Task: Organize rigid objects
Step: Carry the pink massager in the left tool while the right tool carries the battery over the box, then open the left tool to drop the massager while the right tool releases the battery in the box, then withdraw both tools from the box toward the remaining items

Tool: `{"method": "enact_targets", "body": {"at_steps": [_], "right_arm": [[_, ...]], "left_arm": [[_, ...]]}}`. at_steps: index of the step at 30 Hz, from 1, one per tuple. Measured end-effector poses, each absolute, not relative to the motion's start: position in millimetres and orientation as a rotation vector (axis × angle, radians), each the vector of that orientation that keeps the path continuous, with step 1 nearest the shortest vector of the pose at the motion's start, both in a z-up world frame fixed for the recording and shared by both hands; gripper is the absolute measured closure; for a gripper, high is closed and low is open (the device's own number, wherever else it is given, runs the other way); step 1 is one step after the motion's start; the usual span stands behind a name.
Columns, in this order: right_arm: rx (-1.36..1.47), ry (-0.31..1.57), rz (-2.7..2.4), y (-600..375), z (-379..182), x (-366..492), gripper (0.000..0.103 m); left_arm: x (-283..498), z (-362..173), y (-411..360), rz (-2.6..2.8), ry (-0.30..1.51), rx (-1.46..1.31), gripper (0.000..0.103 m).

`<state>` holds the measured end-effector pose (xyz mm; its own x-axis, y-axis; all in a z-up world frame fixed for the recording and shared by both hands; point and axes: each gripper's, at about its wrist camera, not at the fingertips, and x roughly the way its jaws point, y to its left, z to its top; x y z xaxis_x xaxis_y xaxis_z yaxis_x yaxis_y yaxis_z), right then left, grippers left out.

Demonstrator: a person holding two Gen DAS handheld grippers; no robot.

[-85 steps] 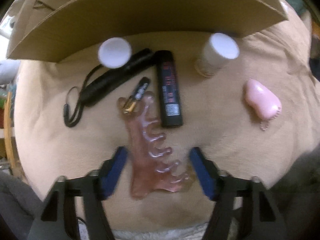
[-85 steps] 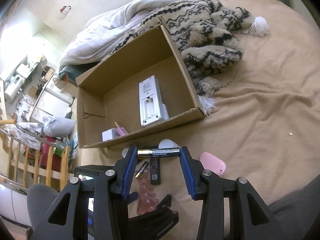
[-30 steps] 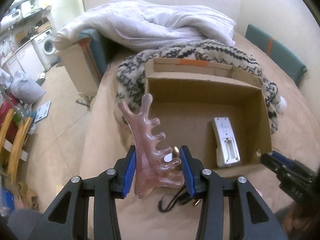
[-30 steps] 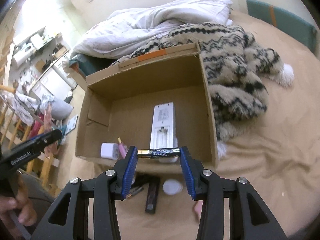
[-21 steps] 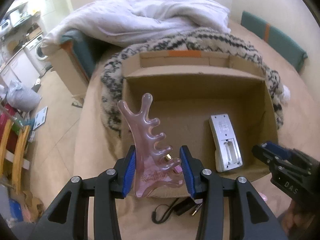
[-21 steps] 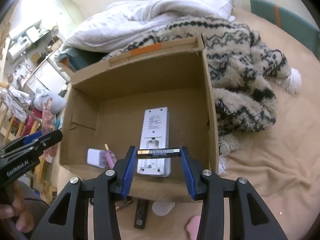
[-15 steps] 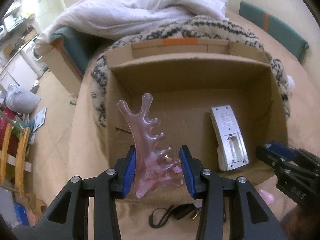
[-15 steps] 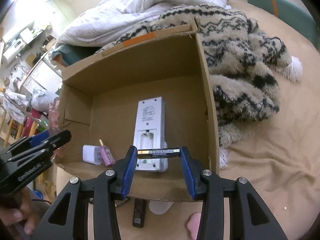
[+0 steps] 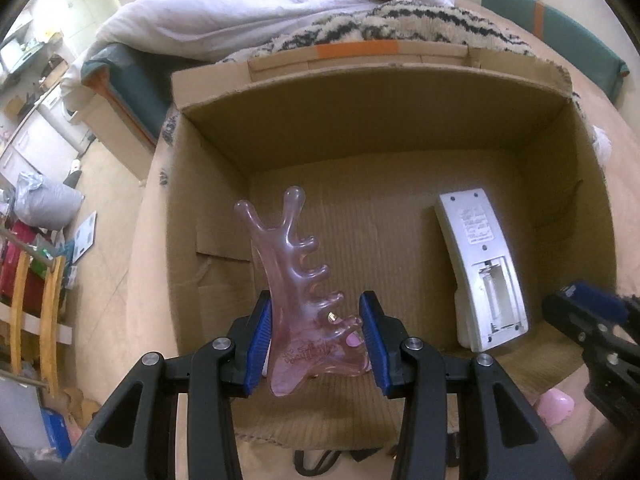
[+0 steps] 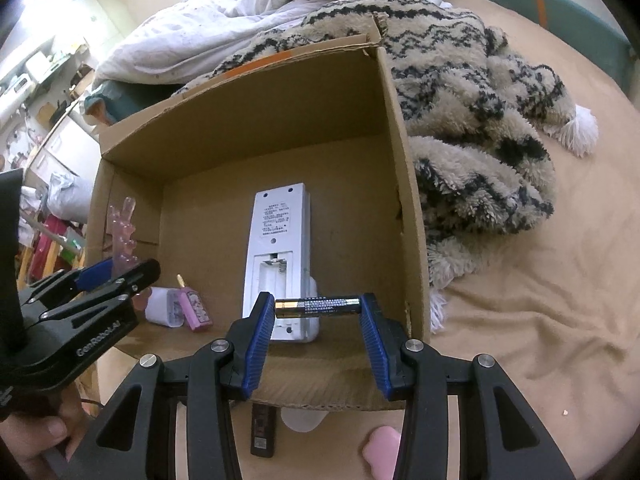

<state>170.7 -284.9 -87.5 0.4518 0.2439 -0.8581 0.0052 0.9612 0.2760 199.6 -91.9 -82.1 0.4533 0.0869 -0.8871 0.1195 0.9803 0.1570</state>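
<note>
With the left tool (image 9: 316,336) clenched on the pink comb (image 9: 298,300) and the right tool (image 10: 318,330) on the battery (image 10: 318,306), we should lower both inside the cardboard box (image 9: 360,120) before releasing.

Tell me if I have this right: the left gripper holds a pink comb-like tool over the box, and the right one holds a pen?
Not quite. In the right wrist view, the right gripper clamps a battery, not a pen. The left gripper does hold the pink comb-like tool over the cardboard box.

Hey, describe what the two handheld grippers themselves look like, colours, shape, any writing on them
Both the left gripper and the right gripper are matte black plastic with two angular fingers, ribbed blue pads on the inner faces and silver screw heads. White lettering, roughly "GenRobot.AI", runs along the left one's side in the right wrist view. No cables show.
</note>
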Motion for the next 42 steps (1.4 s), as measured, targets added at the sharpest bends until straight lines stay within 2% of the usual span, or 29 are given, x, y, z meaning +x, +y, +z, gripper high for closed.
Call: {"method": "enact_targets", "body": {"at_steps": [12,19,20,22,23,26,42], "right_arm": [[0.296,1.090,0.163,-287.0,-87.3,171.7,0.055],[0.343,1.068,0.190,-288.7,-81.8,168.9,0.035],[0.355,1.062,0.201,-289.2,-80.3,168.3,0.032],[0.373,1.047,0.216,-289.5,-77.3,167.5,0.026],[0.377,1.042,0.220,-289.3,-75.9,167.3,0.023],[0.379,1.024,0.234,-288.0,-71.9,166.3,0.016],[0.411,1.005,0.225,-295.4,-65.3,157.4,0.015]], "left_arm": [[207.1,-93.7,-92.3,-0.014,1.141,0.213,0.063],[211.9,-99.7,-90.7,-0.014,1.171,0.219,0.063],[211.5,-99.2,-91.1,-0.011,1.167,0.227,0.061],[210.9,-98.2,-91.9,-0.006,1.161,0.238,0.037],[210.8,-97.3,-91.9,-0.002,1.157,0.242,0.033],[210.7,-94.6,-91.9,0.003,1.150,0.246,0.031],[191.6,-69.1,-78.3,0.031,1.115,0.218,0.031]]}}
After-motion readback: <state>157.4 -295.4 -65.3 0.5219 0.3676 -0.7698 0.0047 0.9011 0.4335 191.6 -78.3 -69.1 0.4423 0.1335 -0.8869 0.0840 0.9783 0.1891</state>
